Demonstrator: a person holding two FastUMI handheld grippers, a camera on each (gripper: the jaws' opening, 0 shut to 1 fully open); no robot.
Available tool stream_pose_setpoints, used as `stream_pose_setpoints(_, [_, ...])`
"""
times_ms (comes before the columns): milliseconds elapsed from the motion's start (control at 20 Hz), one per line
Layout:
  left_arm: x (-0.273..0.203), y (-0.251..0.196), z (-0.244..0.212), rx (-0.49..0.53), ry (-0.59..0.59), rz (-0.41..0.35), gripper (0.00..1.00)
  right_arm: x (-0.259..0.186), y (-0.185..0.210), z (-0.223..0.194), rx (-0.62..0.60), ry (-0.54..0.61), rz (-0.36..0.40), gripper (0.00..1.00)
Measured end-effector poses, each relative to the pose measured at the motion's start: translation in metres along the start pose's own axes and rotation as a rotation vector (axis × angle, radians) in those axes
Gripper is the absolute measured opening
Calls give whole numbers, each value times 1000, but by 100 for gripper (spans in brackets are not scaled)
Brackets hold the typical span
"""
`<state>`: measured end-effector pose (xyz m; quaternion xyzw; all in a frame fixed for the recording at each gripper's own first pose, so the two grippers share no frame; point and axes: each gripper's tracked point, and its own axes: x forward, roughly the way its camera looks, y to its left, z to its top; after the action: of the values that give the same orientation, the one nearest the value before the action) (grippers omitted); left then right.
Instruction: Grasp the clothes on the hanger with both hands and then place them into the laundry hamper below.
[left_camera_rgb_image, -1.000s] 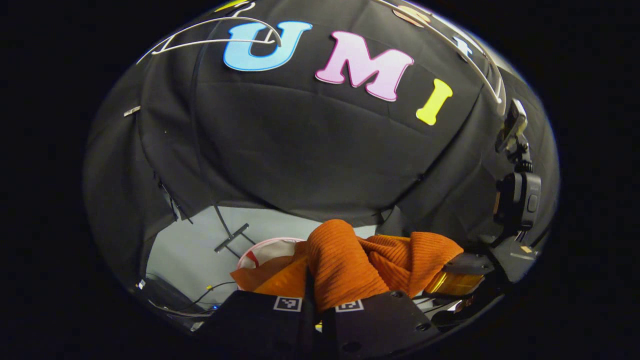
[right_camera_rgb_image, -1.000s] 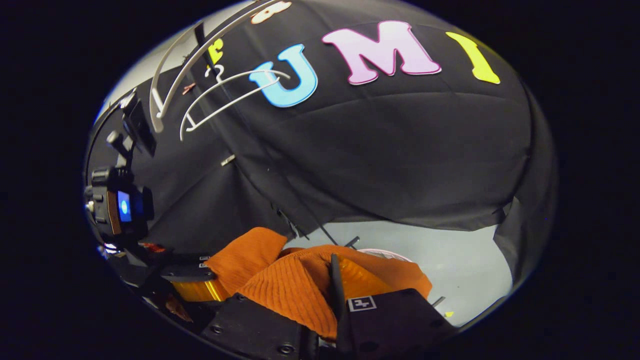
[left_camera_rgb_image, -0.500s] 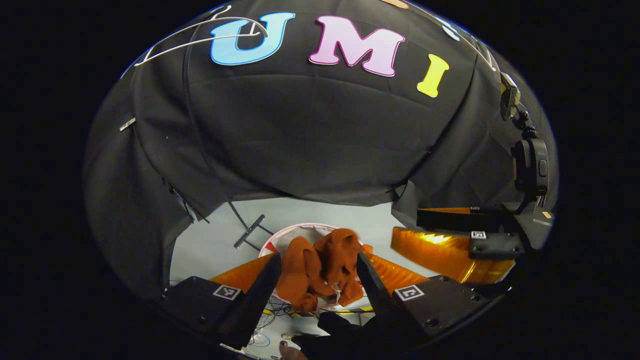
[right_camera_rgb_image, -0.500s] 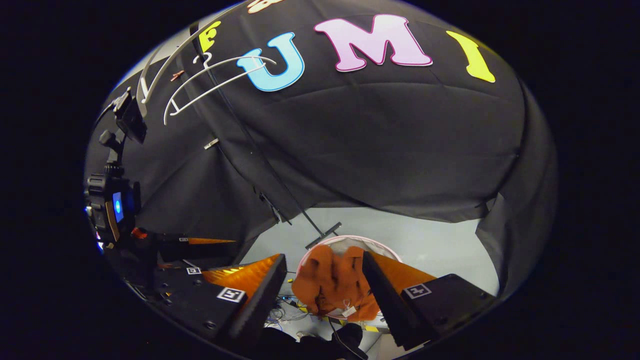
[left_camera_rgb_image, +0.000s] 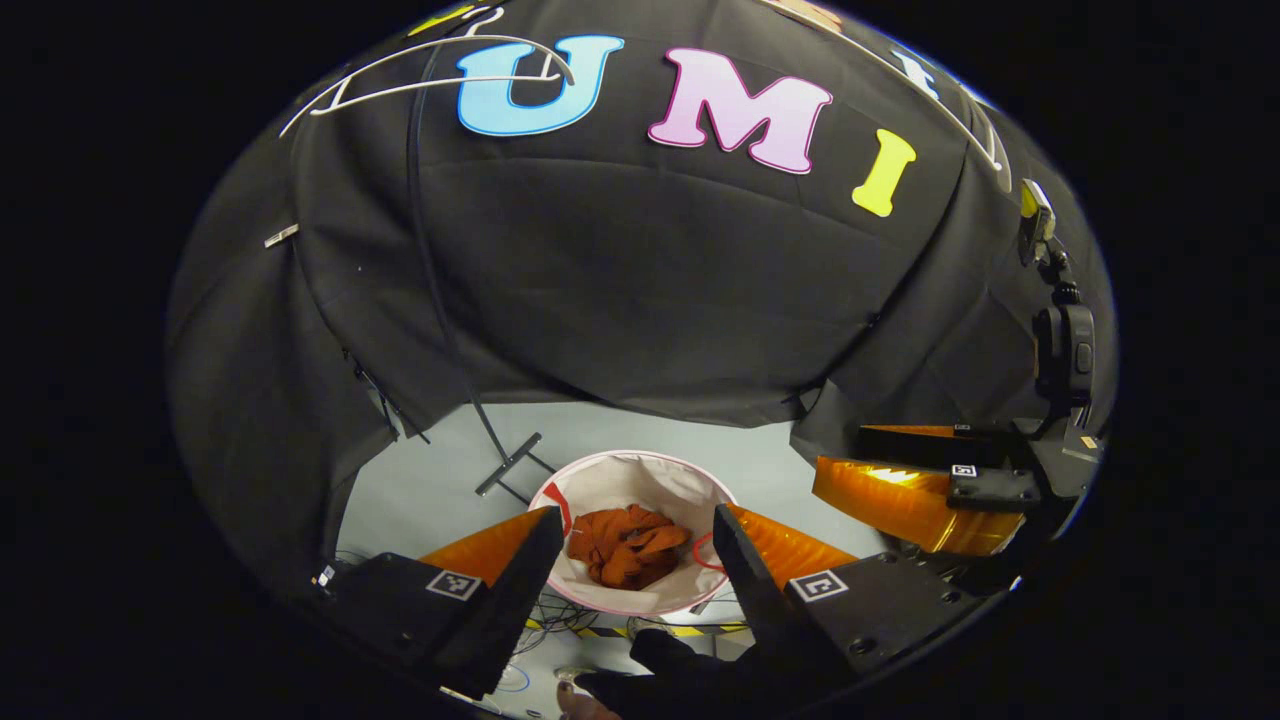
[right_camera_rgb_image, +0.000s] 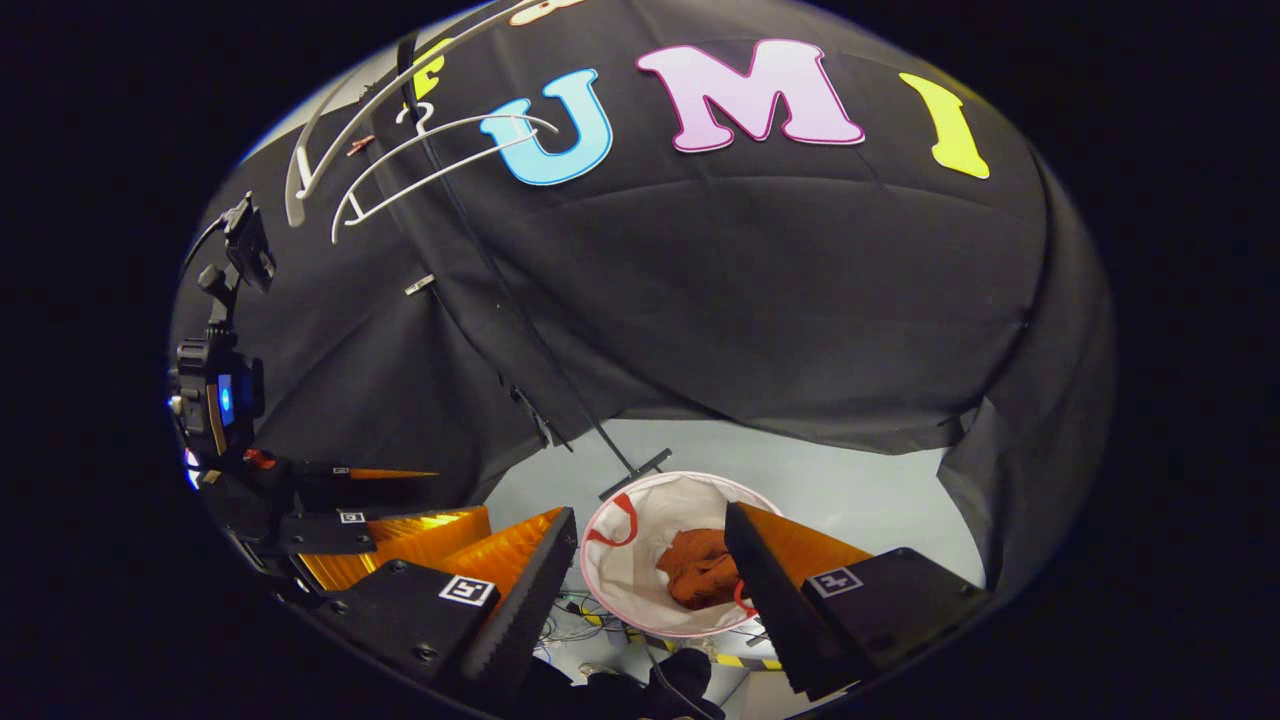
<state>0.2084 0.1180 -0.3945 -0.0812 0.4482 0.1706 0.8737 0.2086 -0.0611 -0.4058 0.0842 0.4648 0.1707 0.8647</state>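
Observation:
An orange ribbed garment (left_camera_rgb_image: 628, 545) lies crumpled at the bottom of a round white laundry hamper (left_camera_rgb_image: 600, 482) on the floor below. My left gripper (left_camera_rgb_image: 632, 540) hangs open above it, fingers spread either side of the hamper. In the right gripper view the same garment (right_camera_rgb_image: 702, 566) rests inside the hamper (right_camera_rgb_image: 640, 560), and my right gripper (right_camera_rgb_image: 650, 545) is open too, holding nothing. The right gripper (left_camera_rgb_image: 905, 490) appears at the right of the left gripper view, the left gripper (right_camera_rgb_image: 385, 525) at the lower left of the right gripper view. A bare white hanger (right_camera_rgb_image: 420, 165) hangs on the rail above.
The hamper has red handles (right_camera_rgb_image: 612, 520). A dark stand pole with a crossbar foot (left_camera_rgb_image: 508, 463) reaches the grey floor (left_camera_rgb_image: 420, 490) just behind the hamper. Cables and yellow-black tape (left_camera_rgb_image: 640, 630) lie on the floor near it. Black cloth walls close in the back and sides.
Both grippers held the orange garment a second ago, then opened. The garment fell away and now lies in the hamper. Both grippers stay open above it.

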Motion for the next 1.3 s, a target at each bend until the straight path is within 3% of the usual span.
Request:
stream_pose_setpoints(350, [-48,7,-7,36,-76,-40,93,-35,41,6,-27,-89,-7,98])
stream_pose_setpoints(900, [-210,38,-11,175,-348,-135,95,-138,146,-4,-58,-326,-67,98])
stream_pose_setpoints(1300, [-294,37,-22,208,-494,-235,95,-227,191,-1,-114,-519,-155,98])
